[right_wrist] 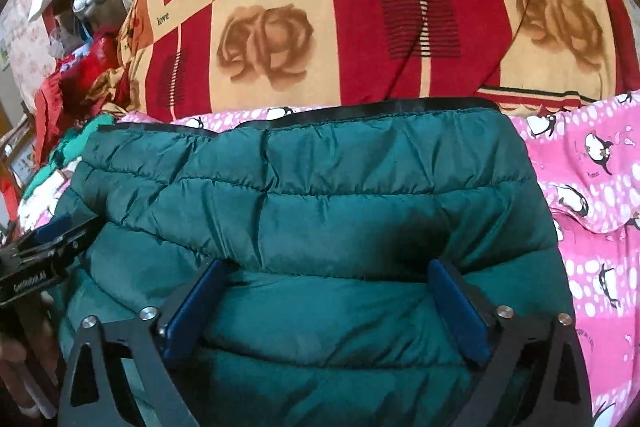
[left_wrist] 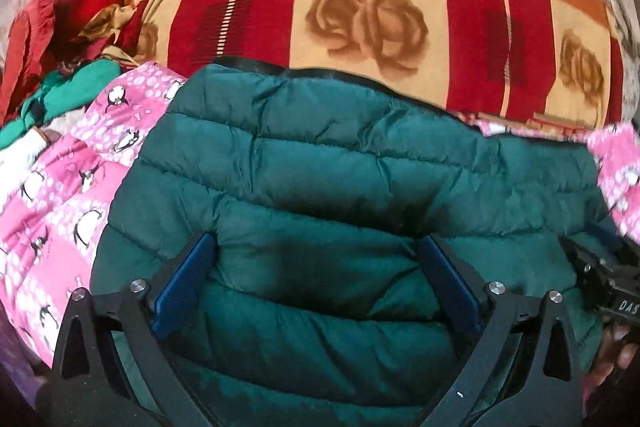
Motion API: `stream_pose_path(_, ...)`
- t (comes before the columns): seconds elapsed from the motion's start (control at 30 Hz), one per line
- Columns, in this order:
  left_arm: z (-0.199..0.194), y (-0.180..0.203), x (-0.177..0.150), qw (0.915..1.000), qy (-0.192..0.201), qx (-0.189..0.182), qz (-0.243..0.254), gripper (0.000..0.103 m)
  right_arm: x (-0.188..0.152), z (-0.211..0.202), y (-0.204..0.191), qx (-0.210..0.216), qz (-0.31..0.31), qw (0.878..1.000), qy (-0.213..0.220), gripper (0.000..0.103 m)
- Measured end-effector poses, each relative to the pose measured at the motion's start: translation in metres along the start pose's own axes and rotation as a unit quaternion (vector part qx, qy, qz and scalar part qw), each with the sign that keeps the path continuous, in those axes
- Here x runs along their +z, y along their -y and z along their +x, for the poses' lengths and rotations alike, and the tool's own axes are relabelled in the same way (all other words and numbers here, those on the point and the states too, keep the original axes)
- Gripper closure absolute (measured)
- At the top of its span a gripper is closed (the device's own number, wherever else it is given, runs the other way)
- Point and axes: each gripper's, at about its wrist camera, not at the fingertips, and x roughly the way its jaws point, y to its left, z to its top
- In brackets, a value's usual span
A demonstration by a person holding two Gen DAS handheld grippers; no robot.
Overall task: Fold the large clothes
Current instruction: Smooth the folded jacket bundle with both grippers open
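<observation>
A dark green quilted puffer jacket (left_wrist: 320, 187) lies folded on a pink penguin-print sheet (left_wrist: 60, 195); it also fills the right wrist view (right_wrist: 320, 195). My left gripper (left_wrist: 316, 247) is open, its blue pads pressing down on the jacket's near part with padding bulging between them. My right gripper (right_wrist: 328, 271) is open too, resting on the jacket's near right part. The right gripper shows at the right edge of the left wrist view (left_wrist: 608, 275); the left one shows at the left edge of the right wrist view (right_wrist: 36, 259).
A large red, orange and cream rose-print quilt (left_wrist: 360, 7) is bunched behind the jacket. A heap of red and green clothes (left_wrist: 60, 39) lies at the far left. The pink sheet (right_wrist: 592, 187) extends to the right.
</observation>
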Motion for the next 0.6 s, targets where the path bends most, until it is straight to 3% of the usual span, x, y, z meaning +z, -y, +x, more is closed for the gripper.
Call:
stream_pose_path(0.37, -0.008, -0.002, -0.008, 0.9998, -0.007, -0.012, -0.016, 0.001, -0.004, -0.013, -0.004, 0.0, 0.01, 1.0, 0.006, 0.001)
stream_pose_path(0.47, -0.016, -0.001, -0.006, 0.9994, 0.002, -0.002, -0.034, 0.001, -0.002, -0.031, -0.003, 0.005, 0.019, 0.999, 0.034, 0.001)
stream_pose_path(0.6, -0.027, 0.002, -0.003, 0.9985, 0.022, 0.006, -0.049, 0.001, 0.0, -0.045, -0.004, -0.026, 0.008, 0.998, 0.06, 0.001)
